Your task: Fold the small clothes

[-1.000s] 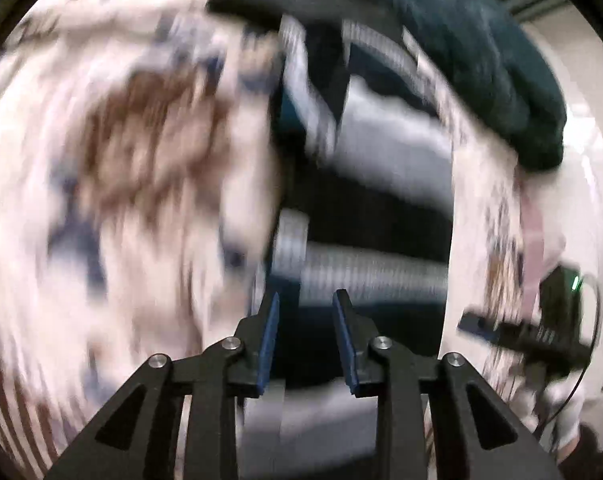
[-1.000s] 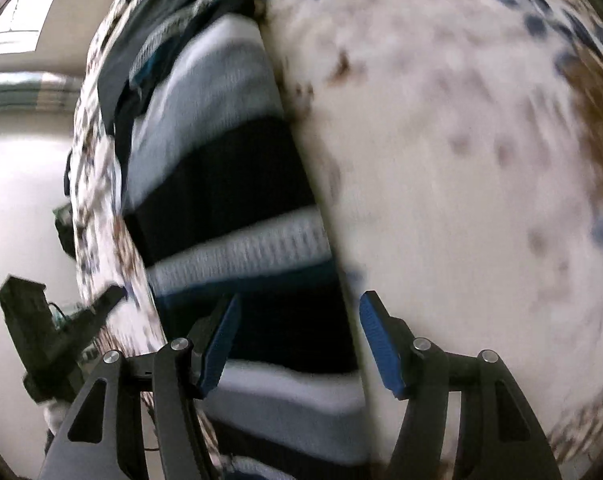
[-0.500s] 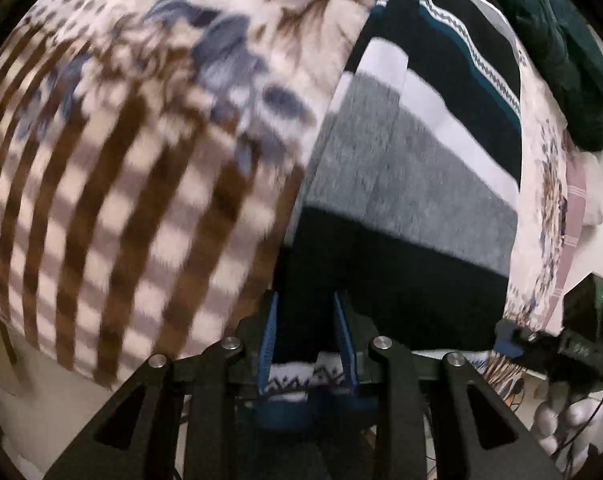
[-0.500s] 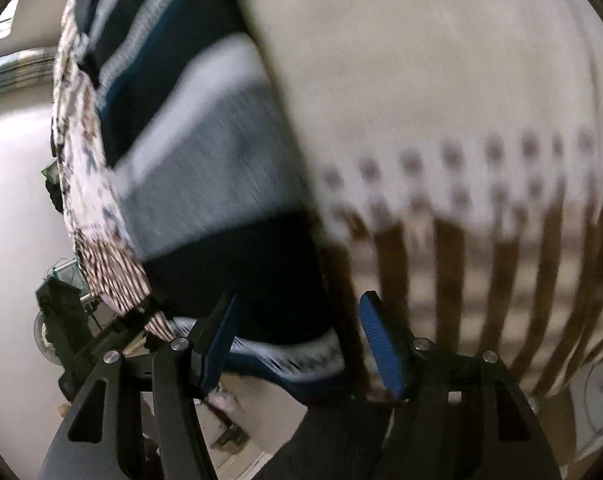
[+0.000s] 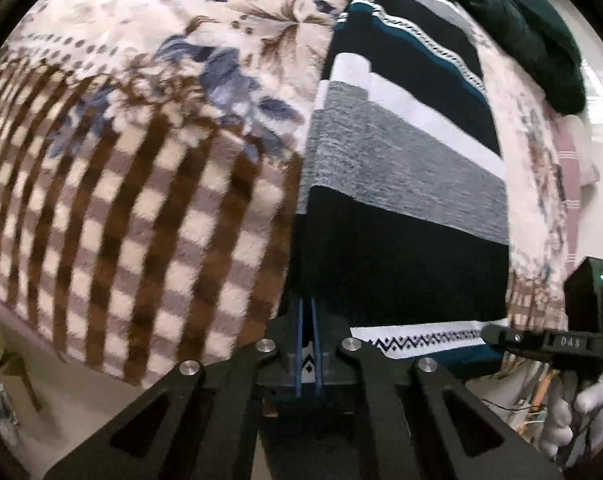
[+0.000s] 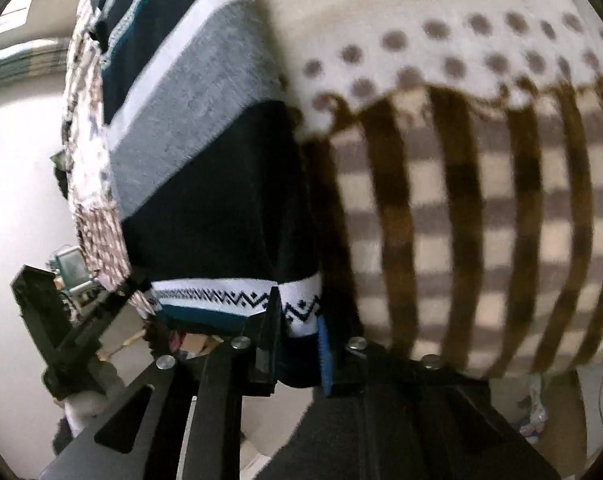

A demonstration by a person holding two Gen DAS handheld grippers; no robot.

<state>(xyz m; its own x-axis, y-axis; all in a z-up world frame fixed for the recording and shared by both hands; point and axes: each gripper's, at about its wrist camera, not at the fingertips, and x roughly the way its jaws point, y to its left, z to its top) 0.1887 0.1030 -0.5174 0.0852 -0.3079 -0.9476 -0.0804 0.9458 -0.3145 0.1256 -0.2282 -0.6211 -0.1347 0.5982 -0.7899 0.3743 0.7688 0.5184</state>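
Observation:
A striped sweater [image 5: 405, 184], black, grey, white and teal, lies flat on the bed. Its white zigzag hem band [image 5: 421, 338] hangs at the near edge. My left gripper [image 5: 307, 308] is shut on the hem's left corner, with fabric pinched between the blue pads. In the right wrist view the same sweater [image 6: 205, 128] runs up the left half. My right gripper [image 6: 299, 320] straddles the right corner of the hem band [image 6: 221, 296]. Its jaws are closing, and the folded cloth fills the gap between them.
A fleece blanket [image 5: 141, 200] with brown checks and flowers covers the bed [image 6: 461, 200]. A dark green garment [image 5: 521, 28] lies at the far end, with a pink-striped cloth [image 5: 569, 160] beside it. A white-gloved hand [image 5: 561, 420] holds the other gripper. Floor shows below the bed's edge.
Both grippers swept from above the sweater's middle back to its near hem. There the left jaws shut on one corner and the right jaws narrowed onto the other.

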